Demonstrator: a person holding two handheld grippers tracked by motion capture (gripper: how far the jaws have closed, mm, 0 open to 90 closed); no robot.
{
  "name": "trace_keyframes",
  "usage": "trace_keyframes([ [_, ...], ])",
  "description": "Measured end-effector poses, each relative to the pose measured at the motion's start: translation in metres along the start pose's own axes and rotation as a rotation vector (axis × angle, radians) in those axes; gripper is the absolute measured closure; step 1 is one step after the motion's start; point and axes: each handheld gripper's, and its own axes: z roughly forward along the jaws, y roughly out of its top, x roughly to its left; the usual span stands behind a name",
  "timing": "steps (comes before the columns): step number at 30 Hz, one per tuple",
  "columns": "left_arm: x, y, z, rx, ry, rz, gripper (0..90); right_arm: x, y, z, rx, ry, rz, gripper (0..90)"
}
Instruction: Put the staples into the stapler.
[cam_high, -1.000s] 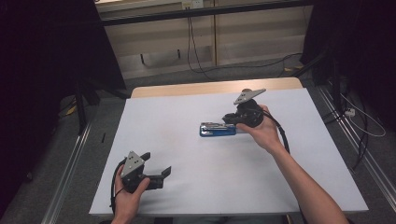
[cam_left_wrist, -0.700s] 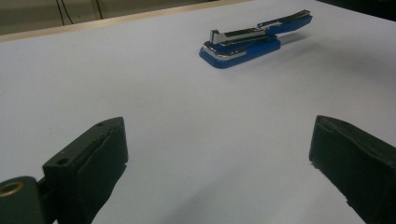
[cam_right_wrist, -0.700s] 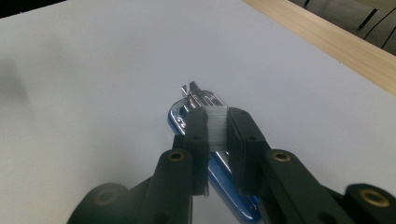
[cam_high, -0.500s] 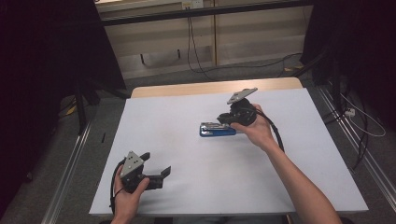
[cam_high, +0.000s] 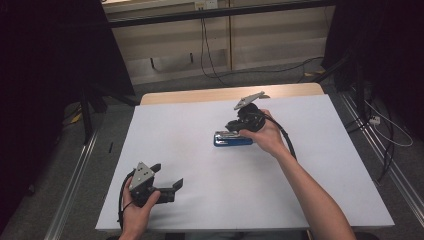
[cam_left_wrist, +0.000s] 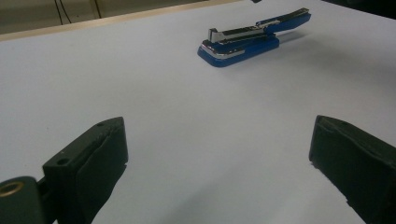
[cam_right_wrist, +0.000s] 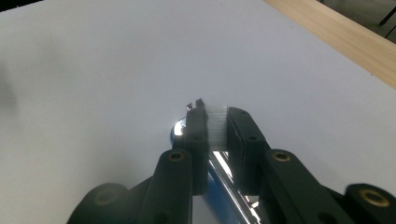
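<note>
- Gripping the blue stapler (cam_high: 233, 139) with your right gripper (cam_high: 235, 127): the right gripper view has both black jaws pinched narrow on a ribbed strip over the stapler's chrome rail (cam_right_wrist: 224, 173), so you are holding it by the upper parts, not the base.
- Stapler sits near the middle of the white table (cam_high: 320, 165), slightly toward the far side, lying along the table's width. In the left gripper view its blue arm (cam_left_wrist: 283, 19) is lifted at the far end while the base (cam_left_wrist: 238, 49) rests flat on the sheet.
- Handling, as a judgement: rigid metal and hard plastic, fairly dense for its size, not fragile. The chrome is slick, so pads on it may slide; the blue plastic looks the surer place. It is hinged and sprung, so a hold on the top arm alone will let the base swing or drop open.
- Best hold, I judge: across the narrow width near mid-length, jaws on both long sides, or keep the base pinned while you work the upper part.
- Your left gripper (cam_high: 167, 182) rests near the front left corner, jaws spread wide with nothing between them, well apart from the stapler.
- Nothing lies on the sheet between the left gripper and the stapler. The right gripper's cable (cam_high: 286, 139) trails back along your forearm; watch that it does not drag across the stapler.
- Beyond the sheet: a bare wooden strip (cam_high: 200, 95) at the far edge, then floor cables (cam_high: 210, 55).
</note>
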Motion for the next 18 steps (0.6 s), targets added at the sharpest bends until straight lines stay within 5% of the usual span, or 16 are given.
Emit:
trace_keyframes([
  [18, 0.000, 0.000, 0.000, 0.000, -0.002, 0.003, 4.7, -0.004, 0.014, 0.026, 0.026, 0.022, 0.005, 79.1],
])
